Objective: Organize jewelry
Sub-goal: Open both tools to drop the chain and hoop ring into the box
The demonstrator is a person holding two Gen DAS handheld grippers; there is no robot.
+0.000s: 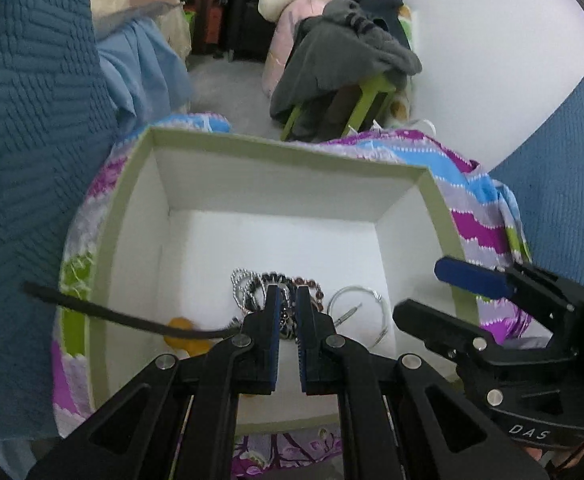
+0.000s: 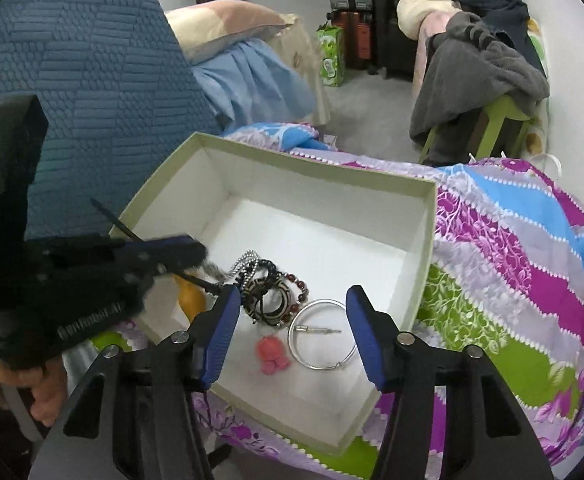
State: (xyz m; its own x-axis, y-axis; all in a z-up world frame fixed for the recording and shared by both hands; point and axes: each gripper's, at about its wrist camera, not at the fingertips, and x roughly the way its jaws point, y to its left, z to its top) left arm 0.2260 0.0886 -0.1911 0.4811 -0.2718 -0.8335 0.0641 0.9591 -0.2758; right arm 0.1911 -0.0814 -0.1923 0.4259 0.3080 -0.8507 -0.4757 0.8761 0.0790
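Observation:
A white cardboard box with a pale green rim [image 1: 276,145] [image 2: 316,168] sits on a patterned cloth. Inside lie a pile of beaded bracelets and a silver ball chain [image 1: 252,284] [image 2: 270,288], a silver bangle [image 1: 356,300] [image 2: 320,334], a pink piece [image 2: 271,354] and an orange piece [image 1: 180,330] [image 2: 191,298]. My left gripper [image 1: 288,304] [image 2: 196,256] is over the pile, jaws nearly shut, with a thin black cord [image 1: 124,316] trailing to the left. My right gripper [image 2: 294,304] [image 1: 424,292] is open and empty above the box's near right side.
The purple, blue and green cloth [image 2: 512,272] covers the surface under the box. A blue quilted headboard [image 2: 92,80] stands at left. A green stool heaped with clothes [image 2: 492,80] and suitcases [image 2: 352,20] stand across the floor.

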